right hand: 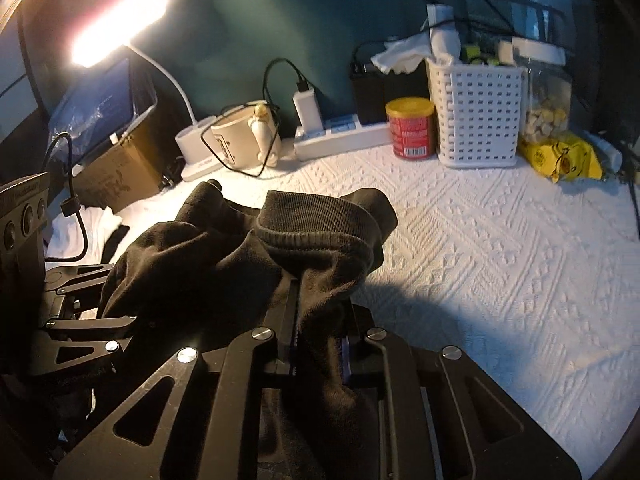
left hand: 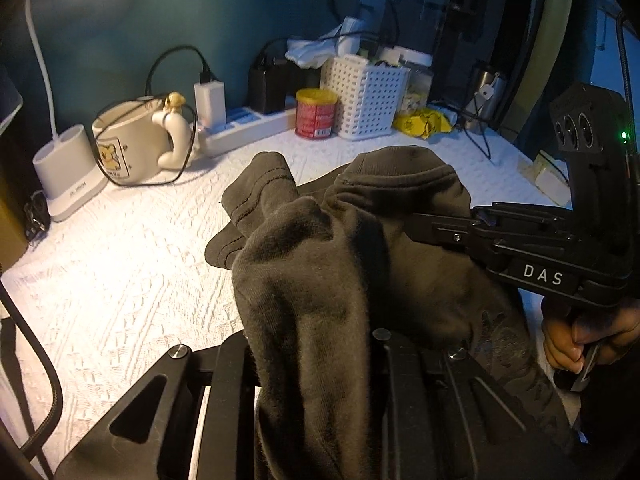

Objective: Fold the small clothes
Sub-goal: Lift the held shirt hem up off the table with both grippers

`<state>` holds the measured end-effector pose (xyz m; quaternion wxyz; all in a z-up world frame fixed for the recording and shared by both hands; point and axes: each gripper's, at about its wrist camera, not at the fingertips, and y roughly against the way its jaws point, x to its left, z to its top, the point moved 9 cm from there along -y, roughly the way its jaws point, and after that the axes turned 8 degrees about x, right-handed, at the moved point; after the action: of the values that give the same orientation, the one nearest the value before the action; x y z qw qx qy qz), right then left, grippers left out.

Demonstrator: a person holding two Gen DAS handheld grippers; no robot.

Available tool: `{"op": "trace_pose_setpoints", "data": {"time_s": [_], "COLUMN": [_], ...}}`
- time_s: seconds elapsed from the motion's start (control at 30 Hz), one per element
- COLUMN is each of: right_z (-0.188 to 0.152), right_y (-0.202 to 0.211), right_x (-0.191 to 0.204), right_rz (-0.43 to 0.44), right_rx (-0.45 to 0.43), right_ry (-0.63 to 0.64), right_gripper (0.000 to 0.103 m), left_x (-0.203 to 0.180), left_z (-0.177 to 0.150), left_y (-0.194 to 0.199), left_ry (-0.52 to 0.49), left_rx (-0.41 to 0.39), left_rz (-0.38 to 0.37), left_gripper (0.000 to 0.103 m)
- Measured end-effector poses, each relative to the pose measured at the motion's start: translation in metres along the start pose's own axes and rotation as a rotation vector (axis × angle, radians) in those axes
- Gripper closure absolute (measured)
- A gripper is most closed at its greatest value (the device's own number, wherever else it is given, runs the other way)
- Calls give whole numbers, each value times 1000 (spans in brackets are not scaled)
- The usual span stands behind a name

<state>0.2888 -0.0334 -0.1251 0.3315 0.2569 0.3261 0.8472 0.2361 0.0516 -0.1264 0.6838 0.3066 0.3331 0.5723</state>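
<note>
Counts on the white textured tablecloth (right hand: 500, 248): mostly one of each kind.

There was one dark brown knit garment (right hand: 224, 252), and two black two-finger grippers, the left gripper (left hand: 316, 364) and the right gripper (right hand: 320, 344). One cream ceramic mug with a bear print (left hand: 128, 140), one red tin can with a yellow lid (right hand: 411, 127), one white perforated plastic basket (right hand: 476, 112), one yellow crinkled snack packet (right hand: 560, 156), one white power strip (right hand: 340, 136) carrying one white charger block (right hand: 307, 110), one white gooseneck desk lamp (left hand: 66, 160), one brown cardboard box (right hand: 120, 168), one clear plastic jar with a white lid (right hand: 546, 92). Items inside the basket were too cluttered to count.
</note>
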Motion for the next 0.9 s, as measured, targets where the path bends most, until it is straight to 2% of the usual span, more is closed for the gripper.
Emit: {"op": "trace_pose_setpoints", "data": {"time_s": [0.73,0.9], "right_z": [-1,-2], "right_y": [69,87], "right_x": [26,34], "right_rz": [-13,-17], "right_rx": [-113,-141], "right_ry": [0,-10], "right_gripper": [89,89], "left_x": [-22,-26], "left_z": [-4,-5], "left_y": [63,77], "left_ry": [-32,-12], "left_rx": [-115,-144], "left_rz": [-20,-65], "left_gripper": [86,87]}}
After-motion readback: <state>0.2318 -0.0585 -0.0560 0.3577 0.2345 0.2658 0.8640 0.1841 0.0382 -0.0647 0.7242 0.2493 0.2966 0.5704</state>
